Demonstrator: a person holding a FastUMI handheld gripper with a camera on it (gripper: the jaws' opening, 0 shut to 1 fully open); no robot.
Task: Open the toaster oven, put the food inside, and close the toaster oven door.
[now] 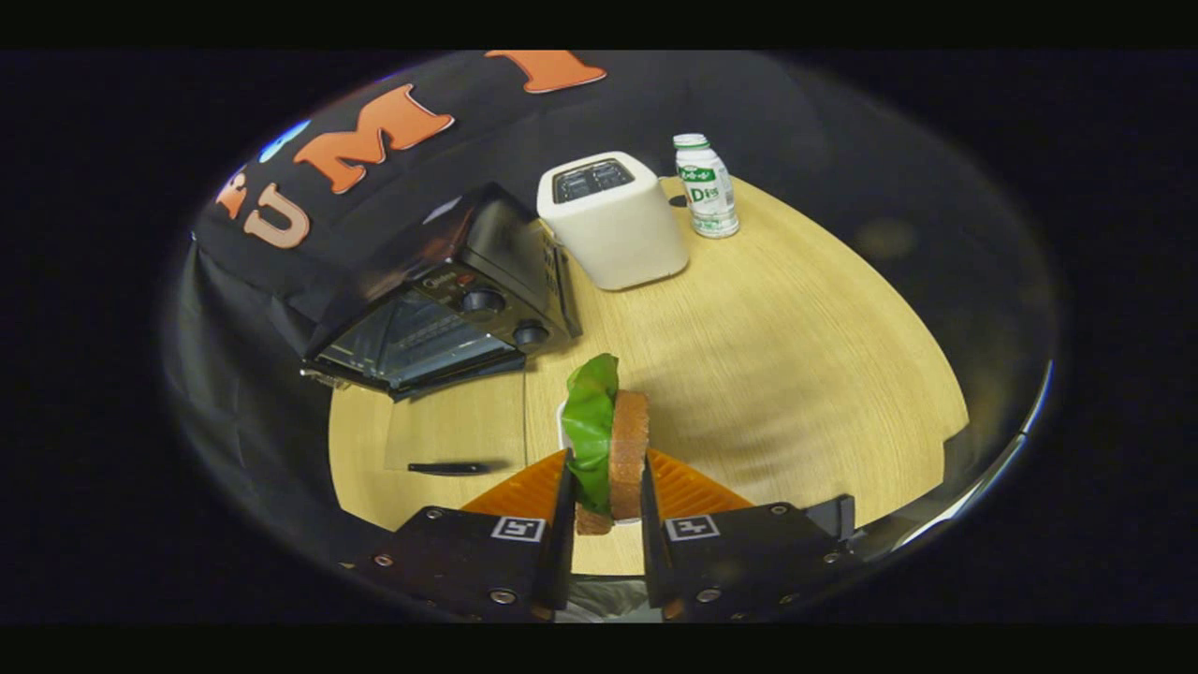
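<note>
Sandwich (610, 447): brown bread slices with a green lettuce leaf sticking up, standing on edge. Gripper (606, 510) fingers clamped on it from both sides, holding it above the wooden table (796, 356). Toaster oven (440, 300) beyond the fingers, black, its glass door (456, 426) folded down flat; cavity contents cannot be made out. White toaster (613, 220) and a capped bottle (706, 185) stand farther back.

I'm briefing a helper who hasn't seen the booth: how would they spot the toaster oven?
On the round wooden table, look beyond the gripper, shut on the sandwich. The toaster oven is the black box with two knobs and its glass door dropped open, beside the white toaster.
</note>
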